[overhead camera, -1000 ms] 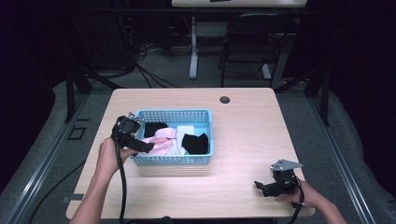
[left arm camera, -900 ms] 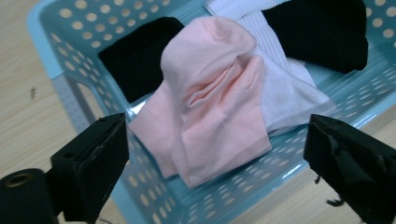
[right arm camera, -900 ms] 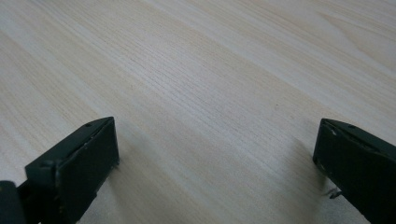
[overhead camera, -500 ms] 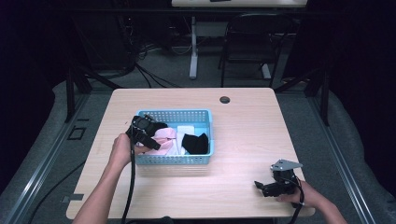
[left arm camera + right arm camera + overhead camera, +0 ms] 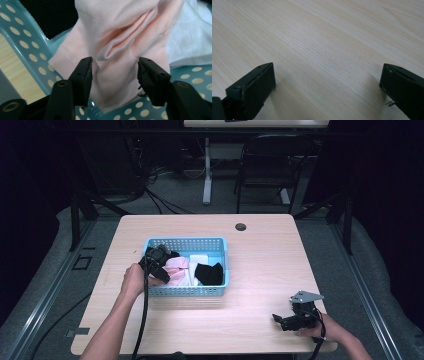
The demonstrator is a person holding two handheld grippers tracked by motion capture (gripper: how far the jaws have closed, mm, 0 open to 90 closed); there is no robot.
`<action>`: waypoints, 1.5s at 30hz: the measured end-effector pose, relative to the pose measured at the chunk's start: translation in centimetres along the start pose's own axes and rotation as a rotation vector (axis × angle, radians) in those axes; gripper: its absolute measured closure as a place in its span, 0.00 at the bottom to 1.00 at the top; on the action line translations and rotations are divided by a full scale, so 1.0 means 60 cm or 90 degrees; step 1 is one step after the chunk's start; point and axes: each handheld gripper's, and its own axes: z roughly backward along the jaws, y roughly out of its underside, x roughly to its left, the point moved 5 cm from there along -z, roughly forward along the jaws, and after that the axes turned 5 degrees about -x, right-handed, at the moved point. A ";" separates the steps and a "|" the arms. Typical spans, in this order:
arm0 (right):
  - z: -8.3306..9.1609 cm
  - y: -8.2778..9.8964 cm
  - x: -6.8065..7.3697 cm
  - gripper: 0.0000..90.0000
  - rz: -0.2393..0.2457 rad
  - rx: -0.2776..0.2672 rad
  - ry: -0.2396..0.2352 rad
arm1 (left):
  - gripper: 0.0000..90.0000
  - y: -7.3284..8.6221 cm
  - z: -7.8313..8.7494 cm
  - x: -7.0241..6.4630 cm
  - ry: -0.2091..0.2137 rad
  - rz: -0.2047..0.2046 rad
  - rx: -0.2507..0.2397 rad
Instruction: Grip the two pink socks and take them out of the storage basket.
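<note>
The pink sock (image 5: 120, 50) is being grabbed in the basket (image 5: 220, 285) near the surface's left edge. The left hand-held gripper (image 5: 115, 72) has just been closing, with the sock between its jaws, not yet pinched. Next, a full squeeze and lift are needed. The right hand-held gripper (image 5: 287, 320) is held wide at the near right corner.

left tool (image 5: 114, 75) dropped into the basket (image 5: 220, 285), jaws closing around the pink cloth (image 5: 120, 50).
</note>
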 end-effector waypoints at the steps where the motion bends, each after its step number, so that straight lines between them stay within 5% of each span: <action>1: 0.000 0.000 0.000 0.00 -0.001 -0.001 0.001 | 0.57 0.001 -0.001 0.000 0.000 -0.001 0.002; 8: 0.000 0.000 0.000 0.00 0.000 0.000 0.000 | 0.81 0.001 0.003 -0.005 0.002 -0.018 0.000; 12: 0.000 0.000 0.000 0.00 0.000 0.000 0.000 | 0.87 0.001 0.012 -0.008 0.002 -0.029 -0.008; 28: 0.000 0.000 0.000 0.00 -0.001 -0.001 0.000 | 0.78 0.005 0.025 -0.004 -0.004 -0.034 -0.013; 34: 0.000 0.000 0.000 0.00 0.000 0.000 0.000 | 0.92 0.001 0.025 -0.014 -0.011 -0.054 -0.017; 45: 0.000 0.000 0.000 0.00 0.000 0.000 0.001 | 0.95 -0.009 0.078 -0.013 -0.009 -0.057 -0.066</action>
